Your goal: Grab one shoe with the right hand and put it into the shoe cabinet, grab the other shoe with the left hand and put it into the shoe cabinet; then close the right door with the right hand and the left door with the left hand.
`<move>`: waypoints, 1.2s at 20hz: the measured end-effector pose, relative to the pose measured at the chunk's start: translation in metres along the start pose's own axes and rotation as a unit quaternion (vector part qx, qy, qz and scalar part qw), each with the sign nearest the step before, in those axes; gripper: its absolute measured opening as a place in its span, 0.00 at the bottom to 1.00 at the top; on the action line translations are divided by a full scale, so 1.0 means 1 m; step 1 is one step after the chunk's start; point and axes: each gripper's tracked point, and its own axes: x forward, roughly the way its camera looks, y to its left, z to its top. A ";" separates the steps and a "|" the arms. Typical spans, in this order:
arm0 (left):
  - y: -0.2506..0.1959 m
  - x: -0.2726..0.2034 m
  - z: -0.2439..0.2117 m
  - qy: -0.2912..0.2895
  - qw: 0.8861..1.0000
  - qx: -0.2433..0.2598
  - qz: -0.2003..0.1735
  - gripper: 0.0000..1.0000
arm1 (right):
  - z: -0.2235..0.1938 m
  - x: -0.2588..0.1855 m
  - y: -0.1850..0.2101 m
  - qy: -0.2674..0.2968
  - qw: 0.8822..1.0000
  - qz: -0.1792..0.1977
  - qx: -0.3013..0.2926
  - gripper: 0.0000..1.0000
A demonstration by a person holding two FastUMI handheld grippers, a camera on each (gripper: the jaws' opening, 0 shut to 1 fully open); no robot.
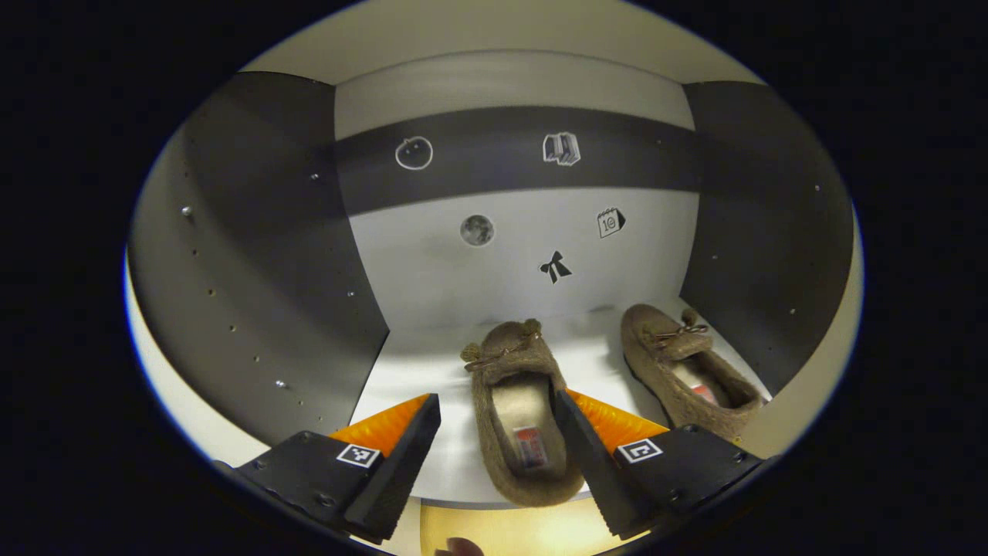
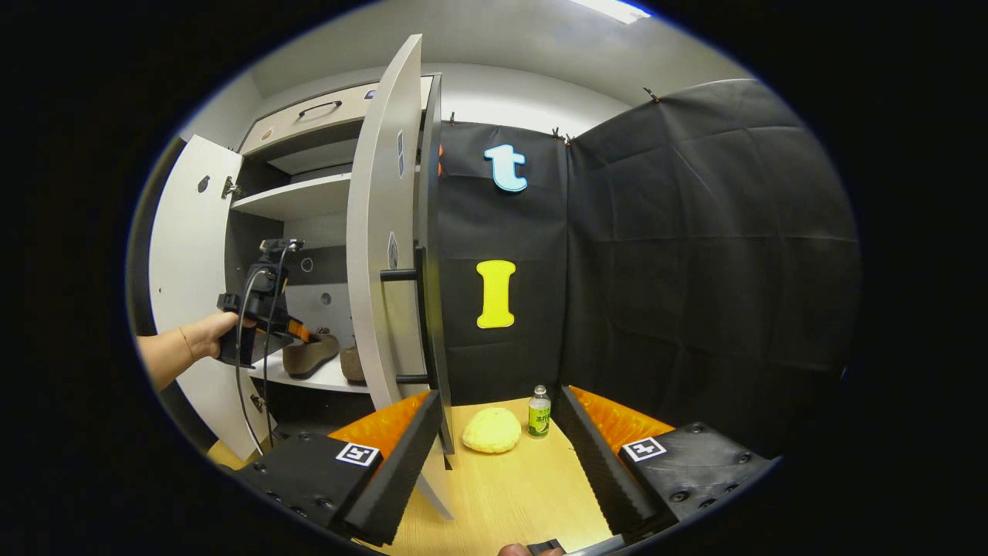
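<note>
Both soft, light felt shoes (image 1: 521, 409) (image 1: 683, 371) sit on the cabinet shelf (image 1: 602, 363), the left gripper (image 1: 498, 444) released around the near one's heel, the right gripper (image 2: 498, 448) spread empty; the stiff right door (image 2: 382, 255) probably pushes best by its bar handle (image 2: 400, 274).

2 brown fuzzy slip-on shoes with small bow laces stand side by side on the white shelf (image 1: 594, 363) of the shoe cabinet (image 2: 297, 201), toes toward the back wall: left shoe (image 1: 519, 409), right shoe (image 1: 683, 371). Left door (image 2: 185, 286) and right door (image 2: 382, 247), both white, stand open.
</note>
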 end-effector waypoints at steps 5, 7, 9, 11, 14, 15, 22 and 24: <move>-0.015 -0.061 0.015 -0.053 0.998 -0.019 -0.032 0.97 | 0.015 0.012 0.003 -0.003 1.000 0.014 0.020 0.98; -0.019 -0.090 0.024 -0.089 0.995 -0.015 -0.038 0.97 | 0.020 0.020 0.000 -0.009 1.000 0.016 0.018 0.98; -0.025 -0.121 0.029 -0.124 0.991 -0.007 -0.048 0.97 | 0.024 0.028 -0.003 -0.007 1.000 0.020 0.021 0.98; -0.027 -0.149 0.032 -0.154 0.987 -0.005 -0.051 0.94 | 0.025 0.037 -0.007 -0.003 0.999 0.023 0.026 0.98; -0.032 -0.191 0.028 -0.192 0.980 -0.010 -0.053 0.99 | 0.025 0.047 -0.007 0.006 0.999 0.031 0.034 0.98; -0.035 -0.204 0.025 -0.201 0.978 -0.012 -0.056 0.97 | 0.026 0.048 -0.003 0.009 0.998 0.036 0.040 0.98; -0.045 -0.264 -0.019 -0.198 0.978 -0.019 -0.056 0.97 | 0.032 0.047 0.009 -0.002 0.999 0.033 0.035 0.98; -0.039 -0.279 -0.030 -0.199 0.978 -0.013 -0.052 0.97 | 0.032 0.045 0.012 -0.008 0.999 0.024 0.022 0.98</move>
